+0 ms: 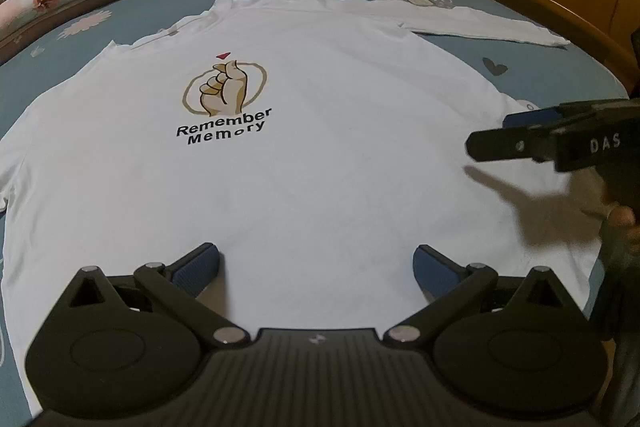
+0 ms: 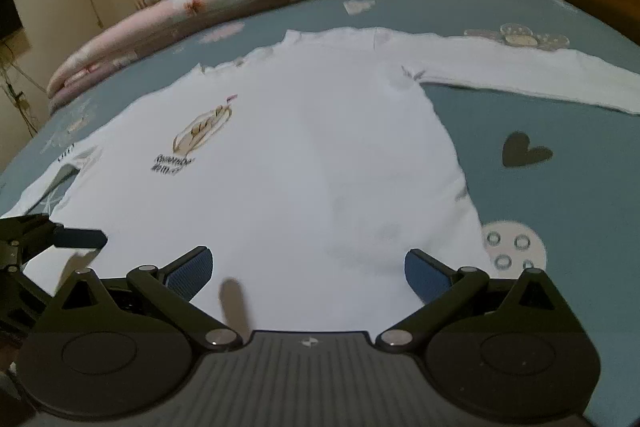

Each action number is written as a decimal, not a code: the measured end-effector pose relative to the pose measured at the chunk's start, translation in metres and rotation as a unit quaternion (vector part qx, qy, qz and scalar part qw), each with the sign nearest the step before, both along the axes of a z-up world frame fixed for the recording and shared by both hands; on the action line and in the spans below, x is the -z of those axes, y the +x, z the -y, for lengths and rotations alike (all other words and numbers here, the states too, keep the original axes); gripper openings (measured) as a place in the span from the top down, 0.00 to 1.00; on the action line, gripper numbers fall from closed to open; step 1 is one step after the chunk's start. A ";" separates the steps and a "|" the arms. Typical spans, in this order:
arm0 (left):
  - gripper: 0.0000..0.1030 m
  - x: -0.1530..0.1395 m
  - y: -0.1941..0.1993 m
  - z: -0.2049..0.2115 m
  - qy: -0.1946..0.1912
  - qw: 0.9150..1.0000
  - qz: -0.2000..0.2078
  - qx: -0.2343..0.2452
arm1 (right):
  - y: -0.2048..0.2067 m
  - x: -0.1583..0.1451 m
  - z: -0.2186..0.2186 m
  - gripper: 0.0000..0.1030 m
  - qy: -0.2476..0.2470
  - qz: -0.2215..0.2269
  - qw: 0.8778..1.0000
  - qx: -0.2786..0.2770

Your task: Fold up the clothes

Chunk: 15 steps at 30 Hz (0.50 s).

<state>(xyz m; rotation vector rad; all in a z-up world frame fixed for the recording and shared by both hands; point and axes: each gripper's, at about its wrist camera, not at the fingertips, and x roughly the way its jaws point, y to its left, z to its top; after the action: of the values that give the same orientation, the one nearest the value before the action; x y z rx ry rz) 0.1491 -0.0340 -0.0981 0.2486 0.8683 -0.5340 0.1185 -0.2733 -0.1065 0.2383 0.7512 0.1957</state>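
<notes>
white shirt lies flat on the bed, unfolded; both hand-held grippers, left and right, hover spread over its hem; next, pinch a sleeve.

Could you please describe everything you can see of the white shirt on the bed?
The shirt is white, thin-looking knit with long sleeves, spread flat and face up on the blue bedsheet. Its chest print shows a hand in a tan ring, a small red heart above and "Remember Memory" below. One sleeve stretches straight out sideways. Both tongs, left and right, hover open above the hem, apparently not touching.
</notes>
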 end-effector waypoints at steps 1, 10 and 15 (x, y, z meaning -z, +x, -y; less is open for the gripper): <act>0.01 0.000 0.000 0.000 0.000 1.000 0.000 0.000 | -0.001 0.000 0.002 0.00 0.000 0.000 1.000 0.005; 0.01 0.000 0.000 0.000 -0.001 1.000 -0.001 0.001 | -0.038 -0.018 0.018 0.00 0.029 0.004 0.998 0.049; 0.01 0.001 -0.001 -0.001 -0.001 1.000 0.003 0.003 | -0.052 -0.003 0.007 0.00 0.051 -0.024 0.998 0.022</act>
<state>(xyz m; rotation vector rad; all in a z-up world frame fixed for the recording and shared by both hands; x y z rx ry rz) 0.1484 -0.0327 -0.0986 0.2509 0.8617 -0.5405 0.0668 -0.2804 -0.1037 0.3577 0.7833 0.1869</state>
